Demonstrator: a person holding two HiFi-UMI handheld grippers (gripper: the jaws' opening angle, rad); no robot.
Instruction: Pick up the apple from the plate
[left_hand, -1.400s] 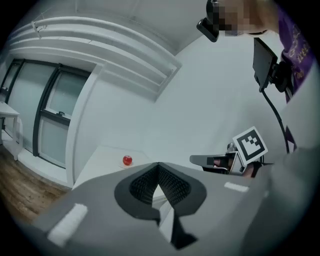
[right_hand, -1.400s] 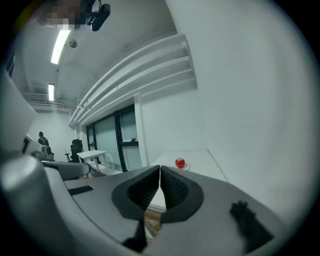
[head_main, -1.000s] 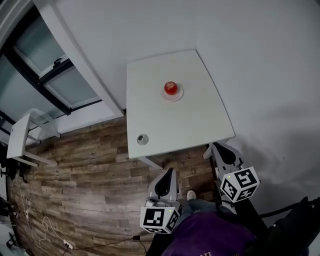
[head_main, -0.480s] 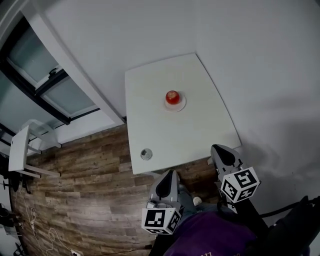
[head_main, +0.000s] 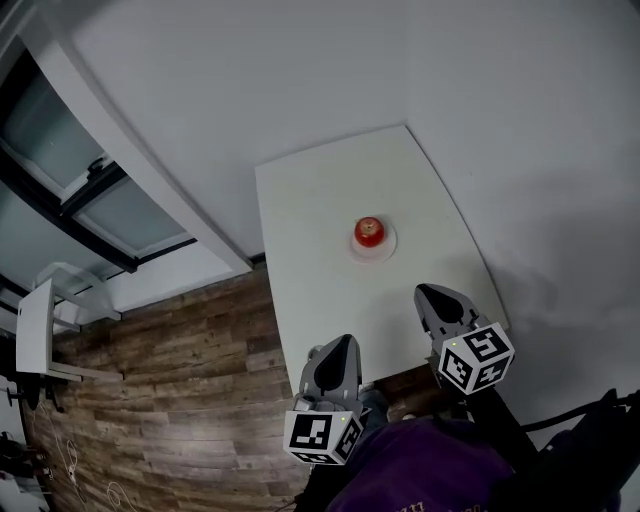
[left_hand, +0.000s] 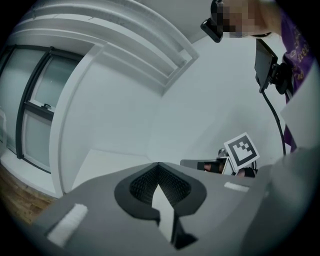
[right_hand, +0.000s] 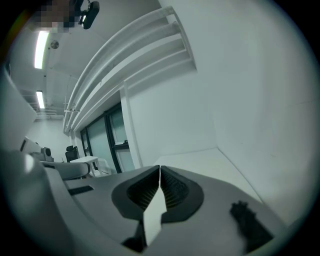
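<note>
1. the apple (head_main: 369, 231) sits on a small white plate (head_main: 374, 251) near the middle of the white table (head_main: 310, 220).
2. the left gripper (head_main: 339, 343) has its jaws pressed together with nothing between them, and it hovers at the table's near edge.
3. the right gripper (head_main: 427, 293) is also closed and empty, with its tip over the table's near right corner.
4. both grippers are well apart from the apple.
5. a wood floor (head_main: 150, 400) lies left of the table.
</note>
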